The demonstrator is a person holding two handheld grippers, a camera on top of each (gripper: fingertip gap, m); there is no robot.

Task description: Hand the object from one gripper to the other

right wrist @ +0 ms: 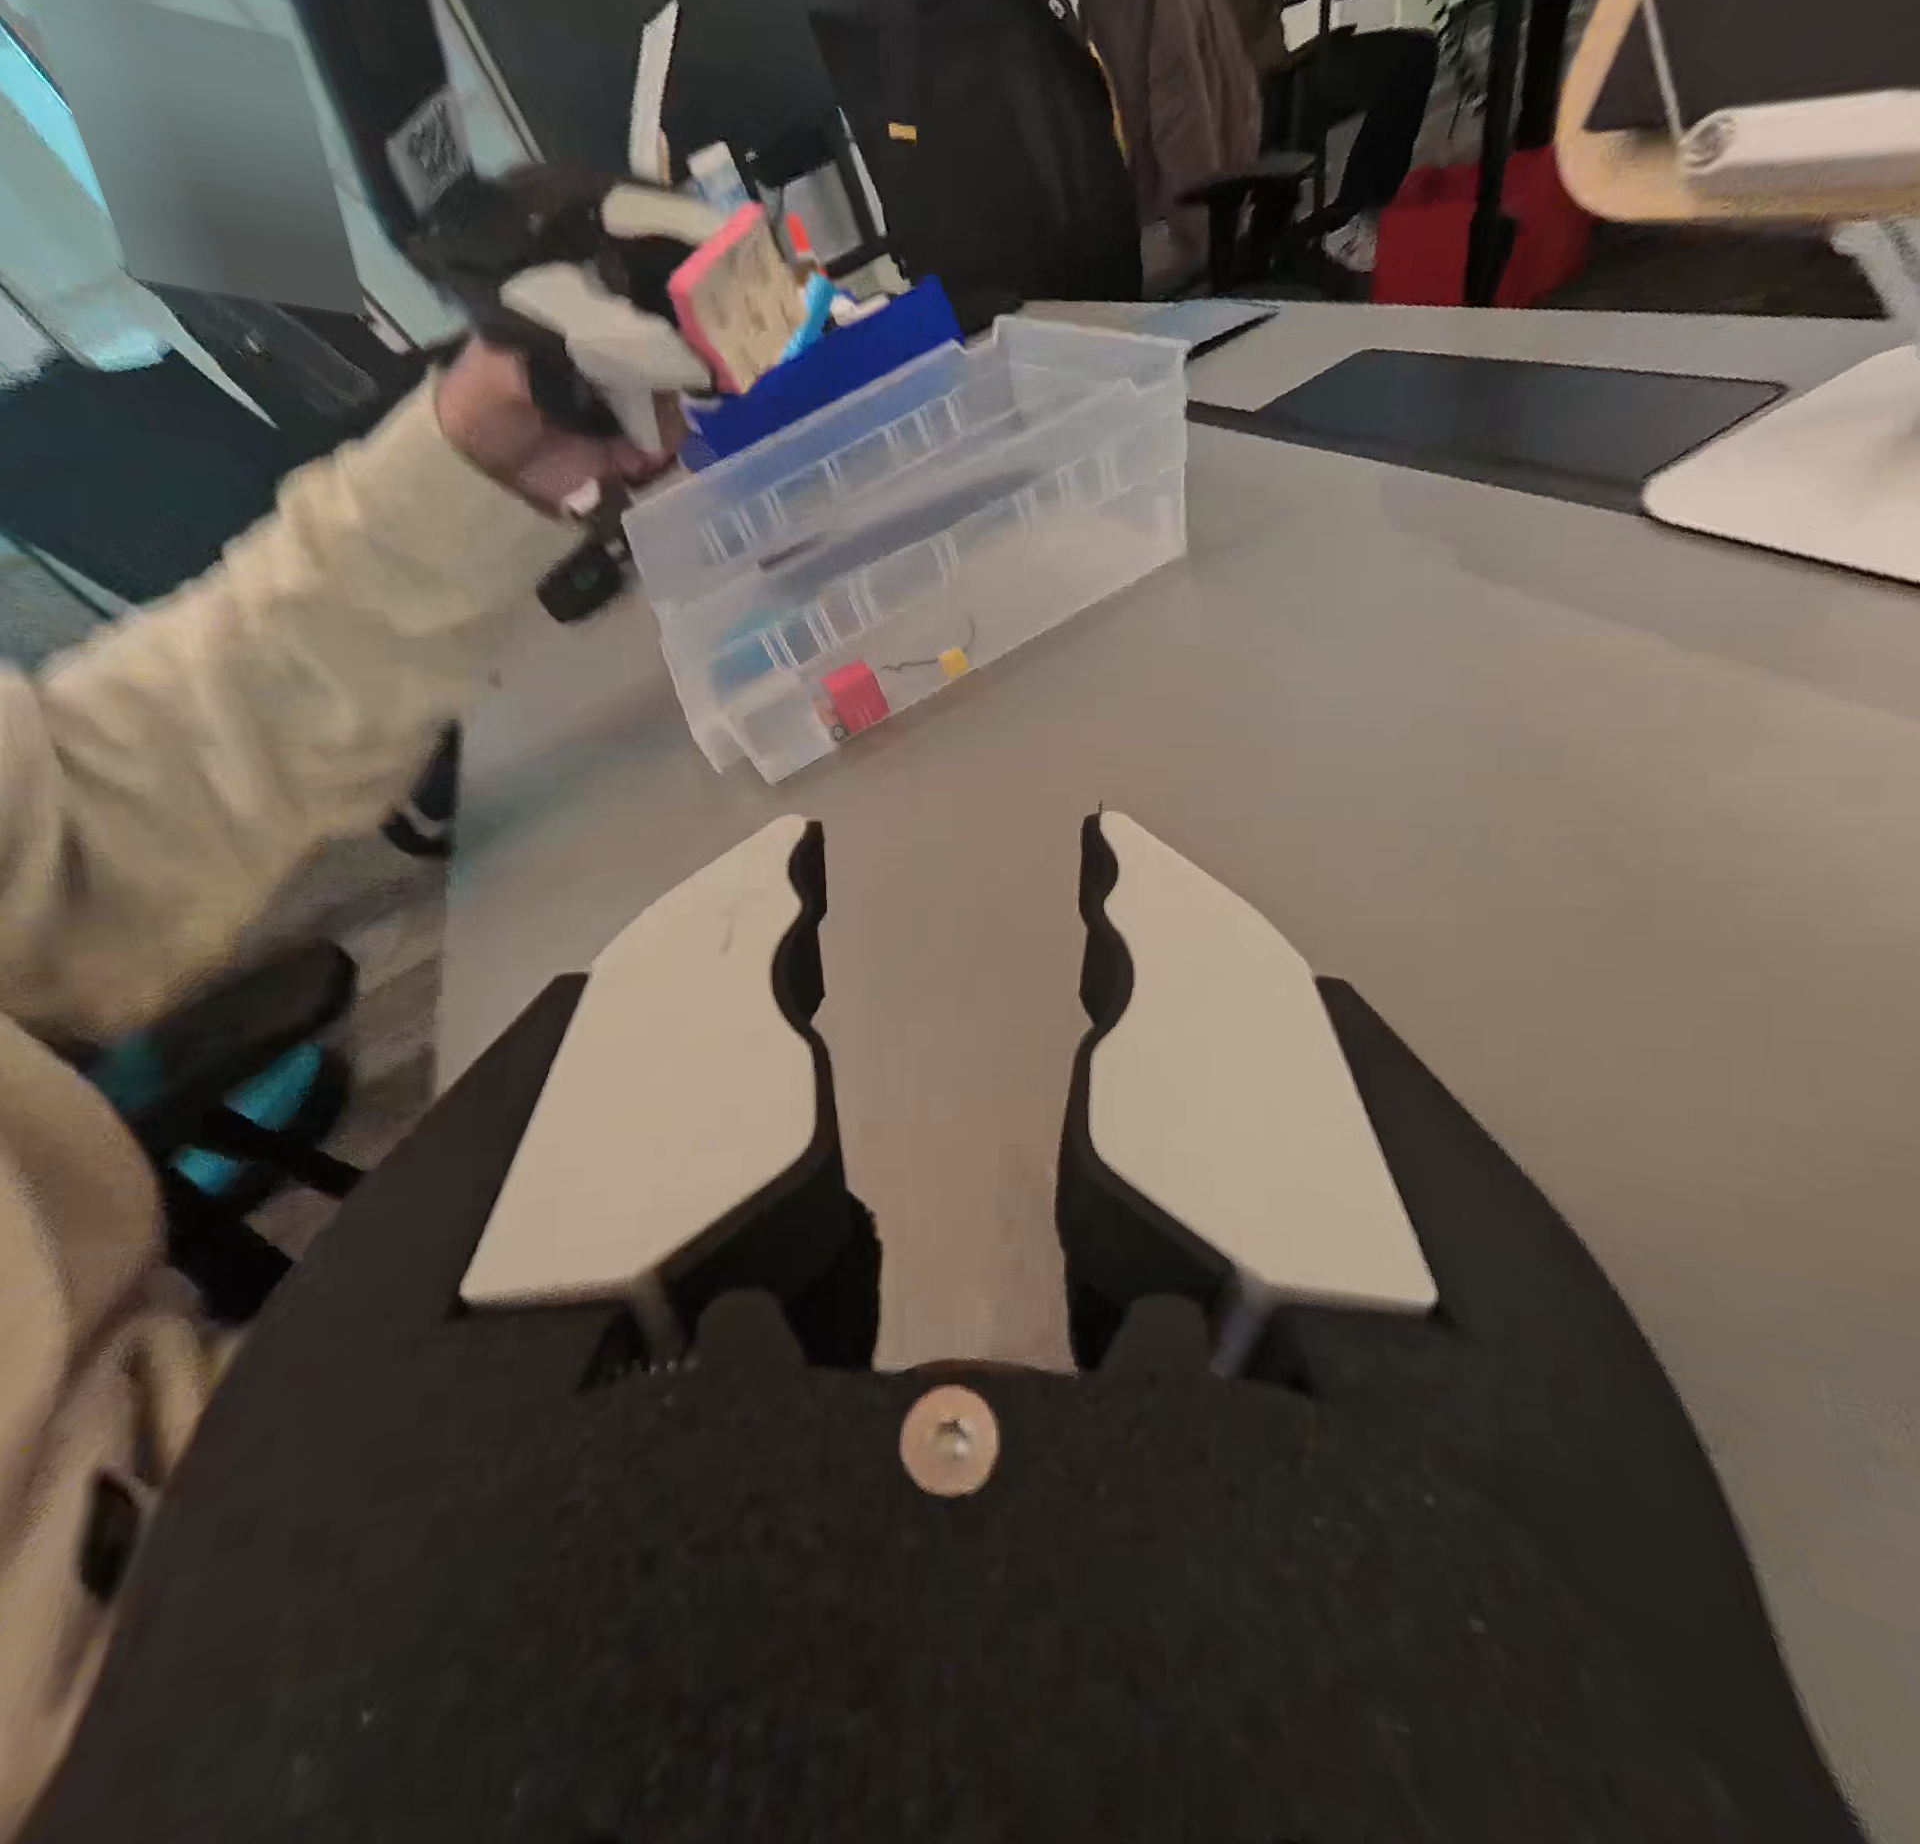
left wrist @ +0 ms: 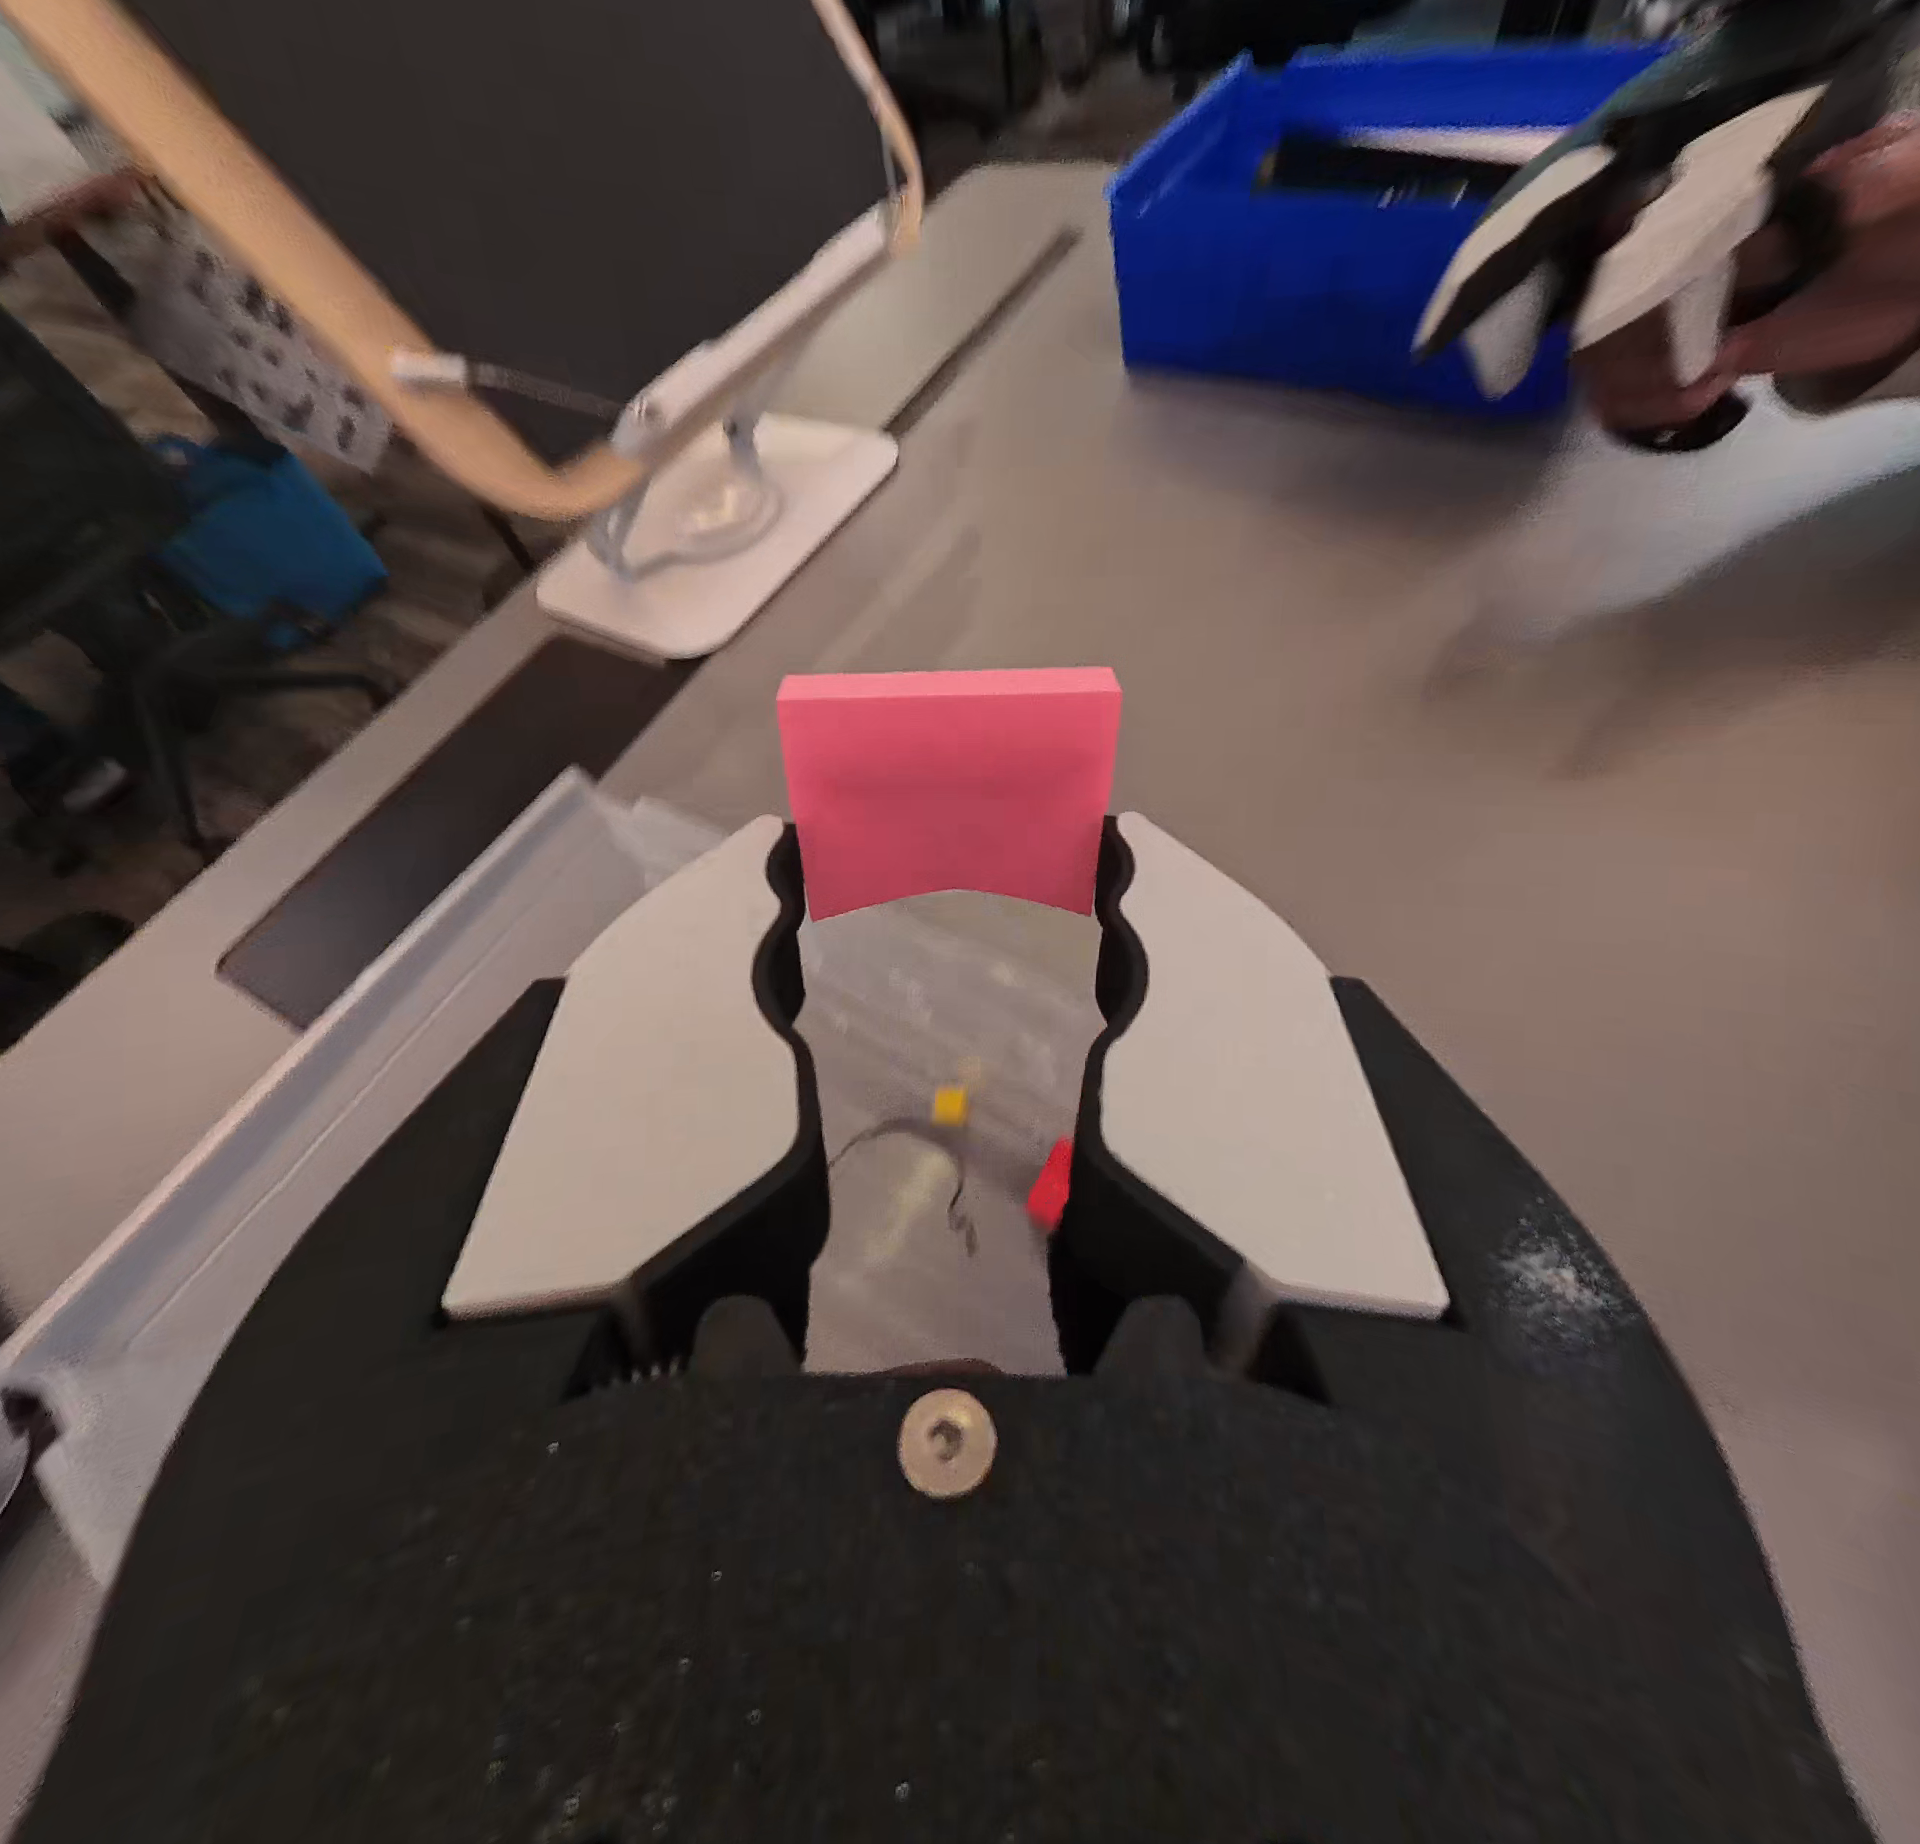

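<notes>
Pink pad: a block of pink sticky notes (left wrist: 948,792), up in the air above the grey table (left wrist: 1351,755), not lying on anything.

Left gripper: left gripper (left wrist: 948,859) pinching the pink pad by its two side edges, near the fingertips. Most of the pad sticking out past the tips, free to be grabbed.

Same pad from the other side: seen small and blurry in the right wrist view (right wrist: 727,293), held high over the clear plastic box (right wrist: 914,537).

Right gripper: right gripper (right wrist: 951,838) spread apart, nothing between the fingers, only bare table below.

Gap between the two: well apart. In the left wrist view, the right gripper (left wrist: 1496,329) off to the far right, close to the blue bin (left wrist: 1278,277) and blurry.

Done, it seems: pad picked up and lifted by the left side.

Left to do, it seems: bring the two grippers together, close the right one on the free part of the pad, then let go with the left.

Guess at how far along: about the first half done; the hand-over itself not yet begun.

Other things around: a white stand base (left wrist: 727,537) on the table, small red and yellow bits inside the clear box (right wrist: 862,698).
</notes>
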